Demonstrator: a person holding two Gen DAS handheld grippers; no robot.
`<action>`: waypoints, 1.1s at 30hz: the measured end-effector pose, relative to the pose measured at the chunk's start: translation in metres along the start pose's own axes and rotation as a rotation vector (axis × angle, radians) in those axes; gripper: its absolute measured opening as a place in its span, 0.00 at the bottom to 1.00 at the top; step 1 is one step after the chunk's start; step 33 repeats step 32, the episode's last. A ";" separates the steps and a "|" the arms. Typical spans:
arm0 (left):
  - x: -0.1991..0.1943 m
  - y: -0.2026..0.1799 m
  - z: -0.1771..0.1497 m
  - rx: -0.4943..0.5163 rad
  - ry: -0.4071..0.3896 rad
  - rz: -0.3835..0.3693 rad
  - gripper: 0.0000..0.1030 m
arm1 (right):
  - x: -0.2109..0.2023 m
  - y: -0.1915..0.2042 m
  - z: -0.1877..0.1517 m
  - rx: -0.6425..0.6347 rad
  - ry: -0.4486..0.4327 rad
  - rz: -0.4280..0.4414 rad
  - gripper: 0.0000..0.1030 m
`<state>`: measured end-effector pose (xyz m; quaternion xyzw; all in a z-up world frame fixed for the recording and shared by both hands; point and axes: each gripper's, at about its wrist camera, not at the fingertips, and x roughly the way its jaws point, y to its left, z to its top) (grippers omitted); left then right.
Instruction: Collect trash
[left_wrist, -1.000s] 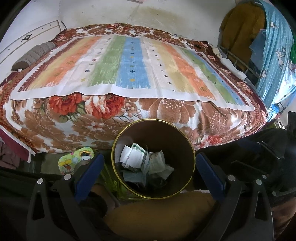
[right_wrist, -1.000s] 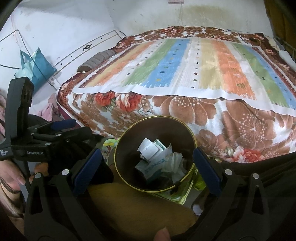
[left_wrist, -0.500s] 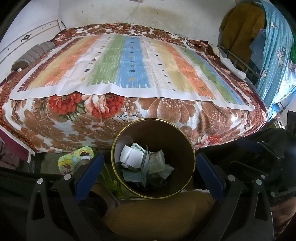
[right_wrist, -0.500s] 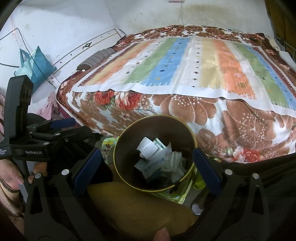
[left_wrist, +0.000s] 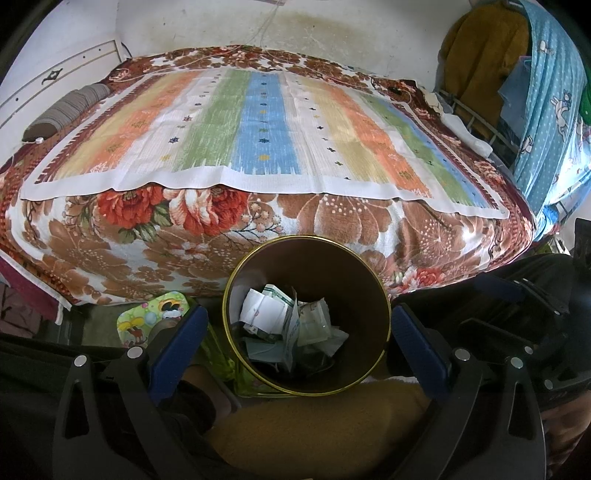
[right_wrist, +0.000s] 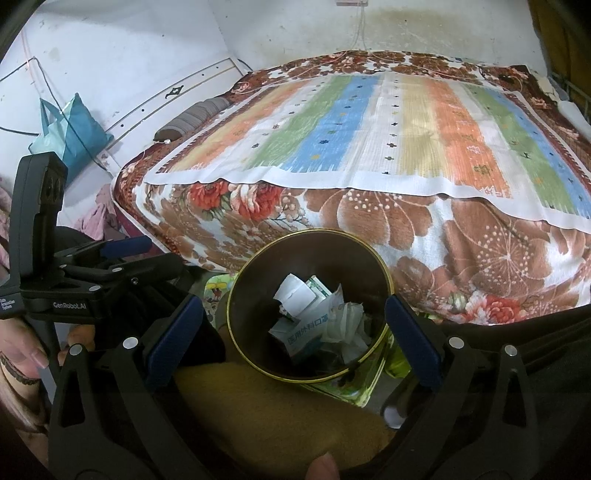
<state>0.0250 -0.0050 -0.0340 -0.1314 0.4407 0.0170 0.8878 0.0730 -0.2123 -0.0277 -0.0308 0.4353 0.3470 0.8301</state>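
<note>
A round brown bin with a gold rim (left_wrist: 236, 280) stands on the floor in front of the bed; it also shows in the right wrist view (right_wrist: 376, 258). Inside lie several pieces of paper trash (left_wrist: 291, 321), white scraps and printed wrappers (right_wrist: 314, 321). My left gripper (left_wrist: 299, 332) is open and empty, its blue pads either side of the bin above it. My right gripper (right_wrist: 293, 328) is open and empty too, held over the bin. The left gripper's black body (right_wrist: 66, 288) shows at the left of the right wrist view.
A bed with a floral blanket (left_wrist: 110, 251) and a striped cloth (left_wrist: 258, 129) fills the background. A yellow-brown cushion (left_wrist: 314, 428) lies below the bin. A colourful slipper (left_wrist: 155, 317) lies on the floor at left. Clothes (left_wrist: 546, 110) hang at right; a teal bag (right_wrist: 70, 129) leans on the wall.
Both grippers stay open over the bin. The views shift only slightly; the trash in the bin has not moved.
</note>
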 end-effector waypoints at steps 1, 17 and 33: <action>0.000 0.000 0.000 0.000 0.000 0.001 0.94 | 0.000 0.000 0.000 0.000 0.000 0.001 0.91; 0.000 -0.001 0.000 0.001 0.001 0.000 0.94 | 0.001 0.001 0.000 -0.005 0.003 -0.004 0.91; 0.002 0.003 0.000 0.005 0.004 0.008 0.94 | 0.001 0.001 0.000 -0.005 0.003 -0.004 0.91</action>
